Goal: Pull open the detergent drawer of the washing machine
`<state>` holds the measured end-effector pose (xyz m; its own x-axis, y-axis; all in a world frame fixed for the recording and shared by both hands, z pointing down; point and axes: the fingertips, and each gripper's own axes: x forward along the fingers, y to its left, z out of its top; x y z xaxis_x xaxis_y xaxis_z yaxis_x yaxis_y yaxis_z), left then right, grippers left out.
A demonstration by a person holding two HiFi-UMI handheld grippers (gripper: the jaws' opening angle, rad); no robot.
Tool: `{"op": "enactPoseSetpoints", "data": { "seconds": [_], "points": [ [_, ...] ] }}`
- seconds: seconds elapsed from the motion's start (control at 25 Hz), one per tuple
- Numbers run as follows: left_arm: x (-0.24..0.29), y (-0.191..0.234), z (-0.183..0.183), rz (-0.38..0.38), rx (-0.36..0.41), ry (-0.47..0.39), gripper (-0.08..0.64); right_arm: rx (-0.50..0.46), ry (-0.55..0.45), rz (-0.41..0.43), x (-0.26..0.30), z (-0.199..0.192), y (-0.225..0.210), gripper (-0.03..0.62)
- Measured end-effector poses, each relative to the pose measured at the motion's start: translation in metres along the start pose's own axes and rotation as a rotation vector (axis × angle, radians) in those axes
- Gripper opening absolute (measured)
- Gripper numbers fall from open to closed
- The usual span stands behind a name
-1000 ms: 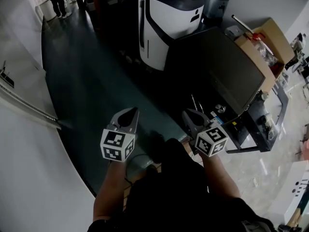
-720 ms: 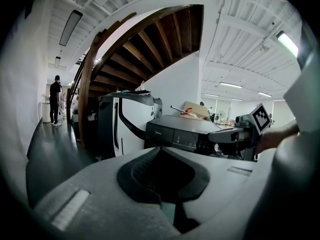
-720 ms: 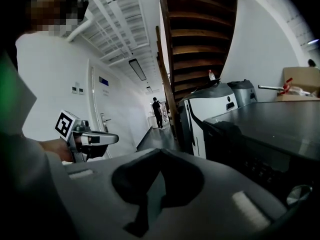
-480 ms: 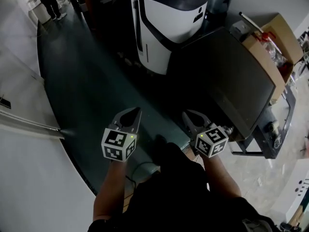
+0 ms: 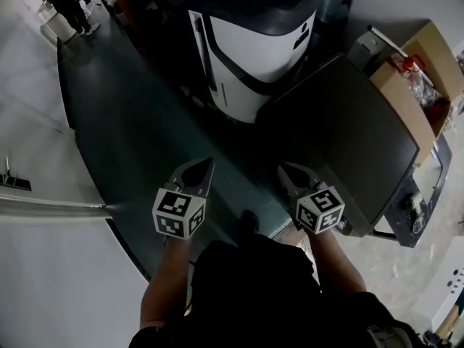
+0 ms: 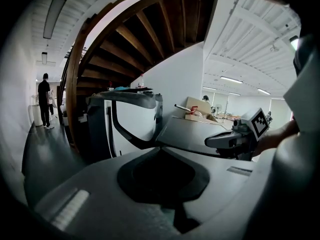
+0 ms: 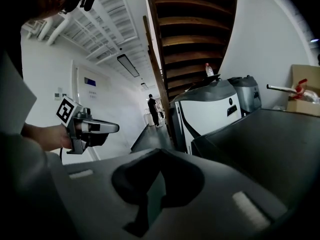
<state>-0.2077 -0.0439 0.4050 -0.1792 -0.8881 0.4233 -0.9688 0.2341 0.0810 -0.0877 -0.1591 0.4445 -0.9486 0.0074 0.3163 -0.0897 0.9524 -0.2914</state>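
Jaws closed, left gripper [image 5: 203,166] and right gripper [image 5: 286,170] have neared white machine [image 5: 255,58].

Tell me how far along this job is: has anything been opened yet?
Done: nothing. In hand: the left gripper and right gripper are both shut and empty, held over the dark floor, short of the white machine and the dark box beside it. To do: no drawer shows in any view, so finding, gripping and pulling it all remain.
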Motion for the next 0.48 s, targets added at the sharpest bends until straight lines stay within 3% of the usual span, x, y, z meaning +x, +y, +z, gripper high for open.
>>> {"op": "enactPoseSetpoints", "data": {
  "seconds": [0.2,0.48],
  "points": [
    [0.029,-0.003,0.015,-0.066,0.002,0.028,0.011,0.036,0.021,-0.031,0.005,0.003,-0.013,0.002],
    [0.079,-0.004,0.021,-0.22,0.033,0.078,0.011,0.086,0.026,-0.151,0.017,-0.001,-0.035,0.002]
  ]
}}
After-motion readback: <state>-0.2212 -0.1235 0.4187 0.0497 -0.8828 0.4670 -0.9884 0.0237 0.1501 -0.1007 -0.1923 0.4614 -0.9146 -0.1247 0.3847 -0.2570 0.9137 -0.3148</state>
